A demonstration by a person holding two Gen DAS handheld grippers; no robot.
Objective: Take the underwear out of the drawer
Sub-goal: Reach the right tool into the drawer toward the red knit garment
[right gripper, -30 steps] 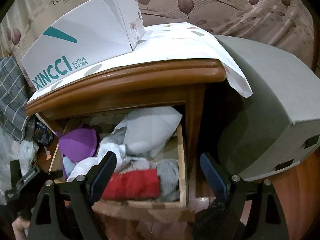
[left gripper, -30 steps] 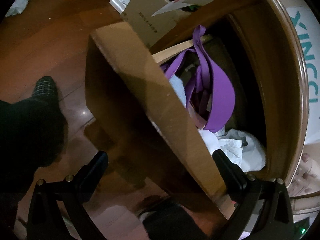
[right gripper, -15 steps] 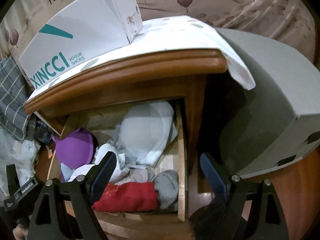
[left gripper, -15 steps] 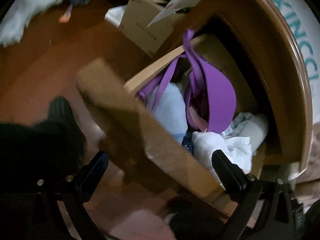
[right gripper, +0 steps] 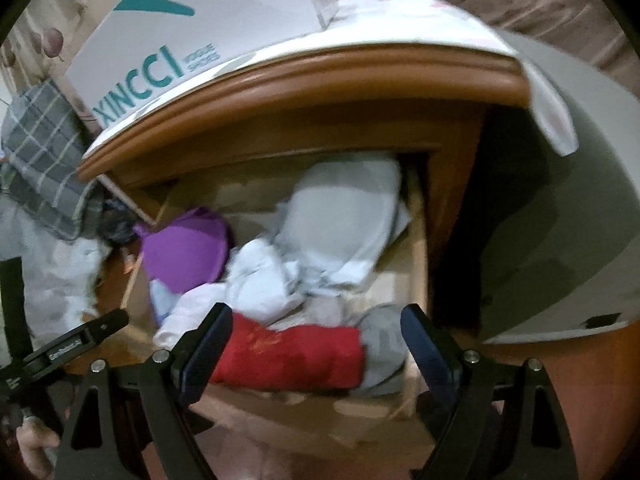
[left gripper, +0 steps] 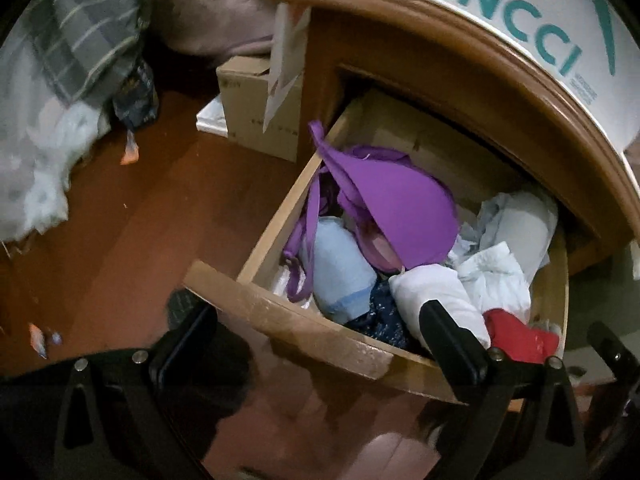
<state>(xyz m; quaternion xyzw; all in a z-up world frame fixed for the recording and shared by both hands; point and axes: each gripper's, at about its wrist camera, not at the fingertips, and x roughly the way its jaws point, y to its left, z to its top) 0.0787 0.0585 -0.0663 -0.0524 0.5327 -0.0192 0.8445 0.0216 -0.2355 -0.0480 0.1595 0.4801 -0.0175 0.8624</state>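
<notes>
The wooden drawer (left gripper: 304, 328) of the bedside cabinet stands pulled out and full of clothes. A purple bra (left gripper: 404, 208) lies at its left, with a light blue roll (left gripper: 340, 272), white pieces (left gripper: 440, 292) and a red folded piece (left gripper: 520, 336) beside it. In the right wrist view the red piece (right gripper: 292, 352) lies at the drawer's front, with the purple bra (right gripper: 184, 252) and a grey-white garment (right gripper: 344, 216) behind. My left gripper (left gripper: 316, 344) is open over the drawer's front board. My right gripper (right gripper: 316, 344) is open, just above the red piece.
A white XINCCI shoe box (right gripper: 192, 28) sits on the cabinet top (right gripper: 304, 80). A cardboard box (left gripper: 256, 104) stands on the wooden floor (left gripper: 140, 220) left of the cabinet. A grey box (right gripper: 560, 220) stands at the right. Plaid cloth (left gripper: 88, 28) lies at far left.
The left gripper has swung up and back from the drawer front, so the whole drawer inside shows. The right gripper has moved closer, down toward the red piece.
</notes>
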